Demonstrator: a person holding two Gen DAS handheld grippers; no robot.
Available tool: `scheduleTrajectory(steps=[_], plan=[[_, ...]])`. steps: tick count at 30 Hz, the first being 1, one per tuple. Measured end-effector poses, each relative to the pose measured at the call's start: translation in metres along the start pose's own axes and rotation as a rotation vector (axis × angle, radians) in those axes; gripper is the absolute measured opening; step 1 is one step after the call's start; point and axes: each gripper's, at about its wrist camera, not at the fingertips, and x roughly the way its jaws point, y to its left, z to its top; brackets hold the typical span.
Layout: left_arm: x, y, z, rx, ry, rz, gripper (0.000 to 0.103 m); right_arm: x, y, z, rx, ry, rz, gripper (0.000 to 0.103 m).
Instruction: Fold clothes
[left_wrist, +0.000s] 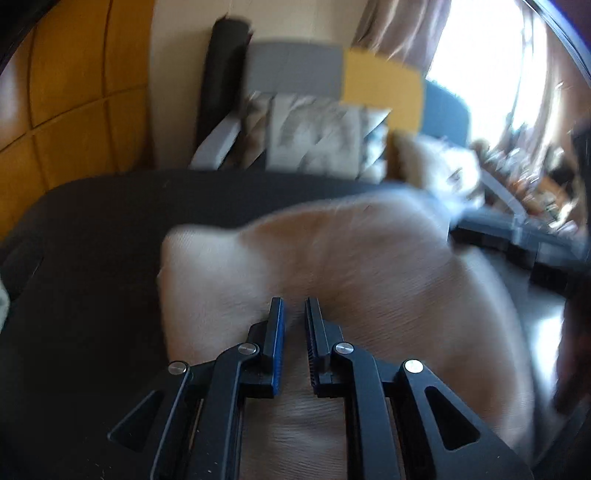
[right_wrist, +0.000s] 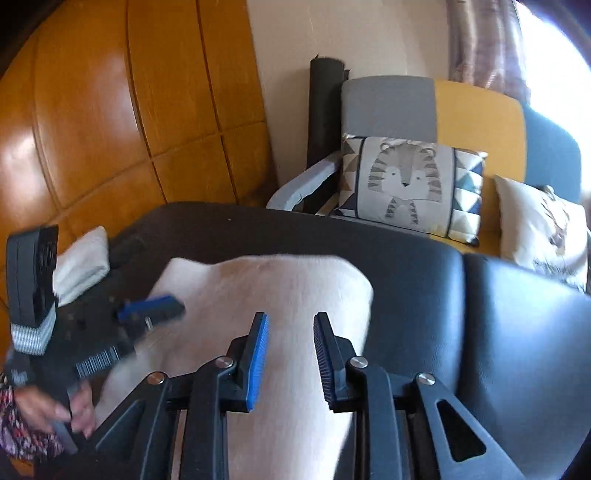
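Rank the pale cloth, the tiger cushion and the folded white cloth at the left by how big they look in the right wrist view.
1. Pale cloth, though it lies nearest the camera.
2. Tiger cushion.
3. Folded white cloth, partly hidden behind the left claw.

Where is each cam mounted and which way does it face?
Left wrist: on the left gripper, angled down along its nearly shut fingers at the cream cloth on the dark table, sofa behind.
Right wrist: on the right gripper, jaws apart over the same cloth; the left gripper and hand show at left.
Shared: cloth, table, sofa, tiger cushion.
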Motion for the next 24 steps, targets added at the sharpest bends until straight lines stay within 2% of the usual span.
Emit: scheduleTrajectory(steps=[3,6,10,15,17,20,22,24], plan=[[-0.001,0.012,-0.012,-0.036,-0.026,-0.043,0.012,0.039,-0.006,0.016,-0.045,0.060,-0.001,0.025],[-0.004,0.018,-0.018,-0.051,-0.044,-0.066,0.012,0.078,-0.019,0.019,-0.056,0.155,-0.017,0.025],[-0.005,0.012,-0.022,-0.027,-0.052,-0.038,0.012,0.093,-0.035,0.010,0.026,0.132,-0.026,0.024],[-0.004,0.017,-0.018,-0.029,-0.050,-0.045,0.012,0.094,-0.030,0.002,0.006,0.062,-0.085,0.024],[-0.004,0.019,-0.017,-0.037,-0.049,-0.055,0.012,0.094,-0.033,0.005,0.013,0.081,-0.054,0.024],[-0.004,0.021,-0.018,-0.045,-0.052,-0.063,0.012,0.074,-0.044,0.016,0.093,0.094,0.008,0.024],[-0.004,0.021,-0.018,-0.047,-0.052,-0.065,0.012,0.041,-0.046,0.015,0.150,0.005,0.033,0.026],[-0.004,0.021,-0.018,-0.048,-0.053,-0.066,0.012,0.024,-0.038,0.008,0.132,-0.002,0.046,0.026]])
